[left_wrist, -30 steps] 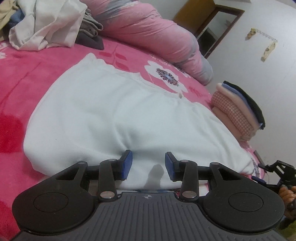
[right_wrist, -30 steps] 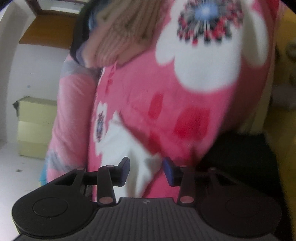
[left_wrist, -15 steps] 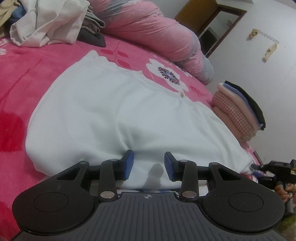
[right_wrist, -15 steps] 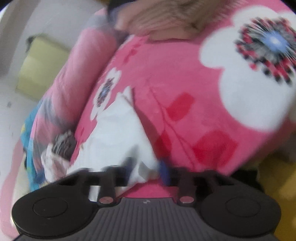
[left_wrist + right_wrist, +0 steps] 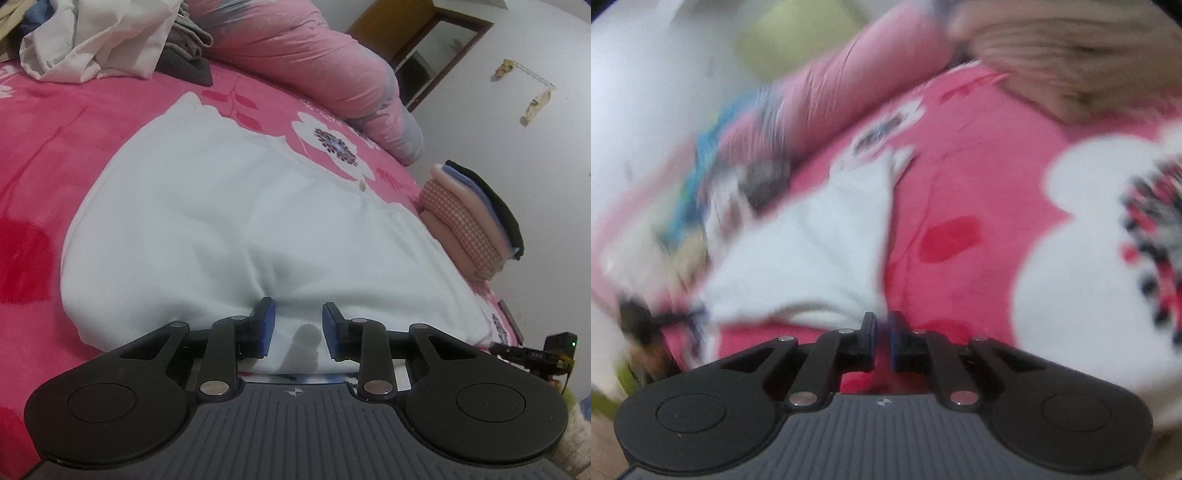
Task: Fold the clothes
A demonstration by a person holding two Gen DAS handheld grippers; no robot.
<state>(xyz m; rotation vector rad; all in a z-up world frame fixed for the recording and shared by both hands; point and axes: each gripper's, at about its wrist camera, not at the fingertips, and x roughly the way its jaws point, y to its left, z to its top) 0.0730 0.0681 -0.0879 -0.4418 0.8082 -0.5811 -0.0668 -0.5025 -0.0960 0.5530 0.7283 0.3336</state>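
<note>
A white garment (image 5: 240, 221) lies spread flat on the pink flowered bed cover (image 5: 33, 155). My left gripper (image 5: 295, 314) is open at the garment's near edge, its blue pads (image 5: 267, 317) resting over the cloth with nothing pinched. In the blurred right wrist view, the same white garment (image 5: 820, 258) narrows to a corner that runs into my right gripper (image 5: 882, 321). Its jaws have closed to a thin slit on that corner. The right gripper's black body also shows at the far right edge of the left wrist view.
A stack of folded clothes (image 5: 472, 221) sits on the bed to the right of the garment. A heap of unfolded clothes (image 5: 99, 40) lies at the back left. A rolled pink duvet (image 5: 314, 62) runs along the far side, with a doorway (image 5: 424, 55) behind.
My right gripper swung round toward the white garment and went from open to shut at its corner. The left gripper stayed open and barely moved.
</note>
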